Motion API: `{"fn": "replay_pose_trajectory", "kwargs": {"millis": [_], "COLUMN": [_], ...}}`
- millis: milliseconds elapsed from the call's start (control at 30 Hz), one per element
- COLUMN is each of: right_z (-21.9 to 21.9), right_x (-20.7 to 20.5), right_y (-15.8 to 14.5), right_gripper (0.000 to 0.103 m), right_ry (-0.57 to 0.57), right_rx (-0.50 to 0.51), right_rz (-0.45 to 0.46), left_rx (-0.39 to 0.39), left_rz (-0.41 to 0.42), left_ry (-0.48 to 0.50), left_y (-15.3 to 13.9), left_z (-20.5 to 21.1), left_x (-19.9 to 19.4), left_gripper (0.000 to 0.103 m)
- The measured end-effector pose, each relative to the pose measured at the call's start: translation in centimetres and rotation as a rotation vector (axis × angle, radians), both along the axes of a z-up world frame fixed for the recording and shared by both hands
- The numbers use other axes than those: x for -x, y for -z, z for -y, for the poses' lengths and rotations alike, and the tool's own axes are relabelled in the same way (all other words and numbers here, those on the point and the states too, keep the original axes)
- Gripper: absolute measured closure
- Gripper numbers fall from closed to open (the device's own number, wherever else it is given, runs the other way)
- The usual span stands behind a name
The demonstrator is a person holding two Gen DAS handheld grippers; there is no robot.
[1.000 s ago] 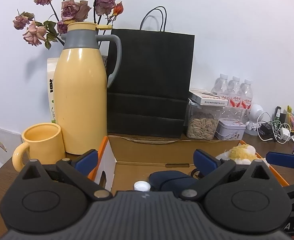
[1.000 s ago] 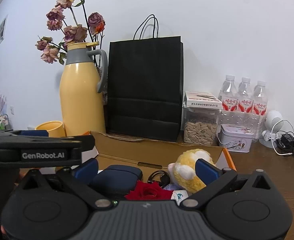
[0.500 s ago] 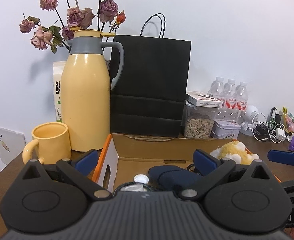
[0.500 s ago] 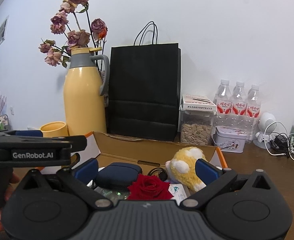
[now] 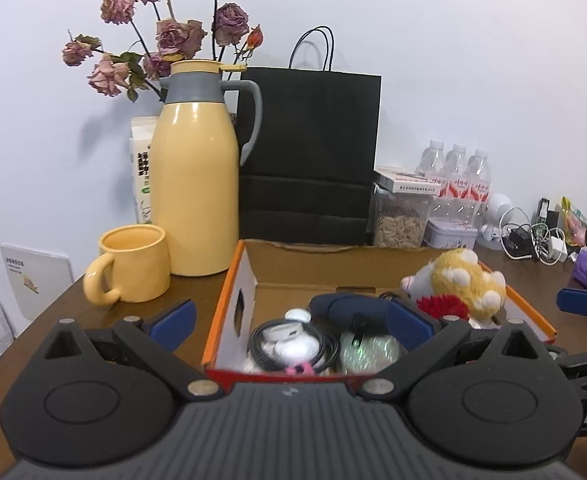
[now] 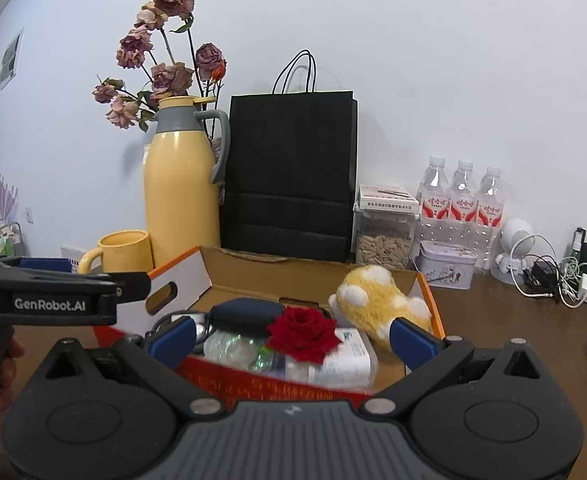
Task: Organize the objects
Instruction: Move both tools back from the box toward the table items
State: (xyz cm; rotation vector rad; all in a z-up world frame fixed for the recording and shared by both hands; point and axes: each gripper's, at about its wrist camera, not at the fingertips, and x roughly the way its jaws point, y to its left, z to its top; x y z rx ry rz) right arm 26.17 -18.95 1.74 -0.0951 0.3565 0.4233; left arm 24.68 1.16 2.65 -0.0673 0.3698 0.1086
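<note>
**Both grippers held wide over a filled cardboard box**

A brown wooden table (image 5: 197, 292) carries everything, with a white wall behind its far edge. Against that edge stands a tall black paper bag with cord handles (image 5: 309, 152), and to its left a large yellow thermos jug with a grey collar and handle (image 5: 195, 184), dried pink roses (image 5: 161, 36) rising behind it. An open cardboard box with orange-edged flaps (image 6: 293, 276) sits in the middle of the table, just in front of the bag.

The left gripper (image 5: 291, 318) hovers at the box's near edge, its blue-tipped jaws spread wide and holding nothing. The right gripper (image 6: 291, 336) hangs beside it over the same edge, jaws likewise wide apart and empty.

A yellow ceramic mug (image 5: 131, 264) stands left of the box, just beside the thermos. Toward the far right corner are three clear water bottles with red labels (image 6: 463, 196) and a clear jar of seeds (image 6: 385, 236).

Inside the box, a yellow and white plush toy (image 6: 377, 300) lies at the right side, a dark blue oval case (image 6: 245, 312) near the middle, a red artificial rose (image 6: 303, 332) in front of it, and a white round device ringed by black cable (image 5: 291, 340) at the near left.
</note>
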Motion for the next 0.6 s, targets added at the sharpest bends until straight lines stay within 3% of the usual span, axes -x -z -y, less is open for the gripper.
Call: {"fn": "replay_pose_trajectory", "kwargs": {"millis": [600], "right_z": [2.3], "right_x": [5.8], "right_y": [2.8], "right_gripper": [0.0], "right_ry": [0.022], "right_rx": [0.08], "right_rz": [-0.091], "left_rx": [0.01], "left_rz": [-0.107], "left_ry": [-0.01], "left_y": [2.4], "left_z": [0.0], "left_x": [5.7], "left_gripper": [0.0]}}
